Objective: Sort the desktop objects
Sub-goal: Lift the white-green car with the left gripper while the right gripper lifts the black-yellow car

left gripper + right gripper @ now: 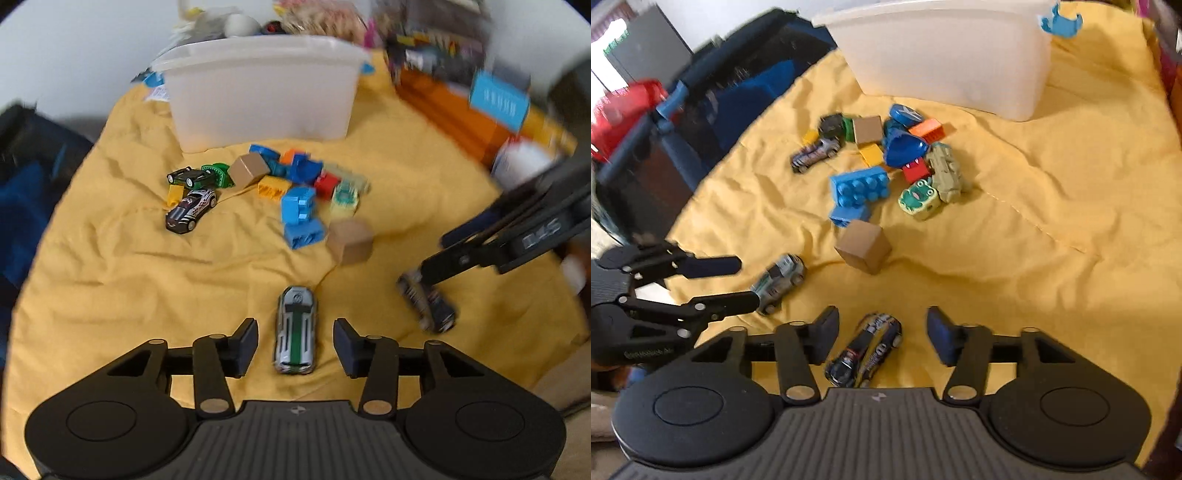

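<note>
- The left claw (295, 341) is standing wide, both pads clear of the silver die-cast toy car with a green stripe (295, 330) that is lying lengthwise between them on the wrinkled yellow cloth (110, 295) covering the worktop.
- The right claw (882, 338) is gaping just as wide, with the dark blue toy car with red and white graphics (866, 350) sitting slantwise between its pads, untouched by either.
- I'm reading both cars as small, hard and smooth-sided, likely light but slick; the pads should be closing across the flanks at mid-body, not on the sloping nose or tail.
- They are on wheels, so a glancing push could be sending one rolling, though the soft cloth should be damping that.
- The dark car is skewed to its claw, so the wrist may be needing a turn first.
- Farther back, a heap is waiting: chunky blue plastic studded bricks (858, 192), a plain tan cardboard-coloured cube (864, 247) and a black-and-white chequered toy car (190, 210).
- The translucent white plastic bin (258, 96) is standing behind the heap, well apart from both claws.
- The bricks look rigid and matte, easy to pinch on their flat faces.
</note>
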Demonstrator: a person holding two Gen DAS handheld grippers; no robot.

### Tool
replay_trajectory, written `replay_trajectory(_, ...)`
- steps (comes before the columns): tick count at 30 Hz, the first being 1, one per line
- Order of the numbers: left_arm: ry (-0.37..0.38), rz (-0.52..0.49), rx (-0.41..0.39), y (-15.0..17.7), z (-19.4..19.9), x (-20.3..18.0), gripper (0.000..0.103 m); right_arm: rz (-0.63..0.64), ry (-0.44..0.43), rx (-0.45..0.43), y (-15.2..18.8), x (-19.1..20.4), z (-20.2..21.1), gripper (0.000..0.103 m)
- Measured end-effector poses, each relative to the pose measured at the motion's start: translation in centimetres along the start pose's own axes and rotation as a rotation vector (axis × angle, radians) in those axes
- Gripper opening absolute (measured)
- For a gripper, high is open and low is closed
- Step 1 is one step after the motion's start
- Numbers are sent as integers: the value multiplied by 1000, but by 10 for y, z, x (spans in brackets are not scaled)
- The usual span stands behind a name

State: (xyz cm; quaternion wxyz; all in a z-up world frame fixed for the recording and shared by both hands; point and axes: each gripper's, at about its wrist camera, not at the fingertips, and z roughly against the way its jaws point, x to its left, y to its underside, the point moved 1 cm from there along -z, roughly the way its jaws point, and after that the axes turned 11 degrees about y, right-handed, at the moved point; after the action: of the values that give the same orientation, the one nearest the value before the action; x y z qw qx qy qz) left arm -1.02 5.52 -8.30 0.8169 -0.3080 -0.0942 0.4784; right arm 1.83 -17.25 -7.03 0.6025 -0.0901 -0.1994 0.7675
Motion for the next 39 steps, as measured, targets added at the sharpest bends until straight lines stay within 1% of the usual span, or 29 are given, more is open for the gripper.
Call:
replay_trajectory(2, -50, -49, 10, 1, -2, -4, 49, 7, -6, 19, 4, 7, 1, 58)
replay_trajectory(4, -45, -66, 21, 2, -4, -4, 49, 17, 0, 25, 9, 12, -2, 59)
replay_trajectory(6, -26, -66, 22, 1, -9, -2, 49, 48, 30, 34, 14, 19, -9, 55)
replay_trajectory(8, -29, -63, 44, 3, -16, -2, 49, 71, 57, 50, 17, 24, -15, 54)
replay_trajectory(9, -33, -62, 59, 4, -20, -2, 49, 77, 57, 50, 18, 26, -17, 48)
replay_trajectory(11, -25, -64, 75, 7, -23, -2, 47, 129, 43, 46, 21, 30, -18, 36)
replay_trajectory(13, -15, -59, 65, 9, -21, -1, 40, 221, 72, 16, 22, 36, -14, 35)
replay_trajectory(16, -25, -45, 65, 7, -21, 0, 41, 343, 140, -20, 21, 43, -11, 35)
replay_trajectory(18, -36, -55, 65, 6, -21, -2, 43, 320, 140, -30, 17, 39, -9, 36)
replay_trajectory(19, -27, -62, 66, 6, -21, -4, 43, 289, 138, -34, 16, 37, -8, 37)
replay_trajectory(21, -1, -60, 67, 7, -21, -4, 43, 254, 132, -34, 16, 38, -7, 44)
replay_trajectory(22, 6, -56, 72, 7, -22, -4, 43, 243, 135, -36, 15, 38, -7, 46)
replay_trajectory(23, 5, -53, 78, 7, -22, -3, 43, 234, 143, -38, 15, 38, -8, 48)
replay_trajectory(25, 10, -44, 82, 7, -24, -2, 42, 217, 169, -27, 13, 38, -13, 49)
replay_trajectory(26, 12, -44, 81, 7, -23, -2, 42, 206, 171, -25, 13, 37, -14, 49)
replay_trajectory(29, 9, -50, 77, 7, -24, -1, 41, 155, 137, -20, 15, 29, -17, 45)
replay_trajectory(30, 10, -46, 73, 6, -24, 1, 39, 143, 133, -20, 16, 28, -19, 41)
replay_trajectory(31, 10, -40, 68, 6, -24, 1, 33, 136, 126, -15, 17, 27, -22, 35)
replay_trajectory(32, 11, -32, 60, 6, -23, 2, 33, 136, 121, -8, 19, 26, -24, 33)
replay_trajectory(34, 19, -17, 31, 4, -17, 3, 33, 132, 110, -7, 19, 25, -21, 33)
replay_trajectory(36, 5, -21, -1, -1, -8, 2, 33, 117, 95, -19, 18, 22, -14, 33)
replay_trajectory(39, -5, 1, -52, -10, 5, 5, 33, 116, 109, -37, 16, 19, -8, 33)
